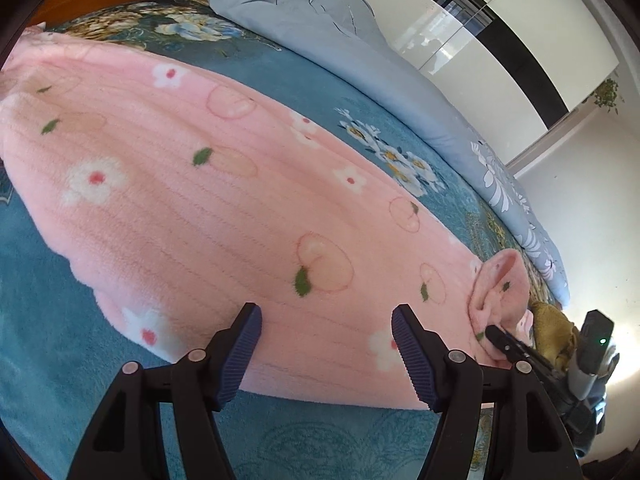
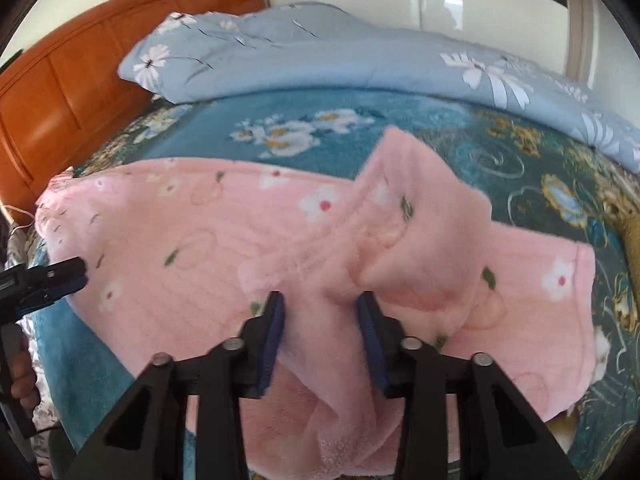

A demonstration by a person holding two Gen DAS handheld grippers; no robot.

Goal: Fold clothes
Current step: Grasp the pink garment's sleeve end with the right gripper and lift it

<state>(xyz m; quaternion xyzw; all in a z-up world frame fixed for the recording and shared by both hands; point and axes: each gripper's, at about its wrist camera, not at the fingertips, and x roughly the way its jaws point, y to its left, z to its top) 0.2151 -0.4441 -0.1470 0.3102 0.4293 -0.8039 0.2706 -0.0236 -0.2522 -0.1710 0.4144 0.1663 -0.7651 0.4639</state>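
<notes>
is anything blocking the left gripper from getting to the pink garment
Nothing visible does. The left gripper hangs open right over the pink garment, its fingers clear of the fleece.

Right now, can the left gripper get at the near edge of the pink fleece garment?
Probably yes. The left gripper is open just above the pink fleece garment near its edge, nothing between. The right gripper pinches a bunched fold farther along, out of the way.

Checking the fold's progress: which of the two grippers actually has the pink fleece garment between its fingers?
The right gripper: a bunched ridge of the pink fleece garment sits between its blue pads. The left gripper hovers open above flat fleece.
</notes>
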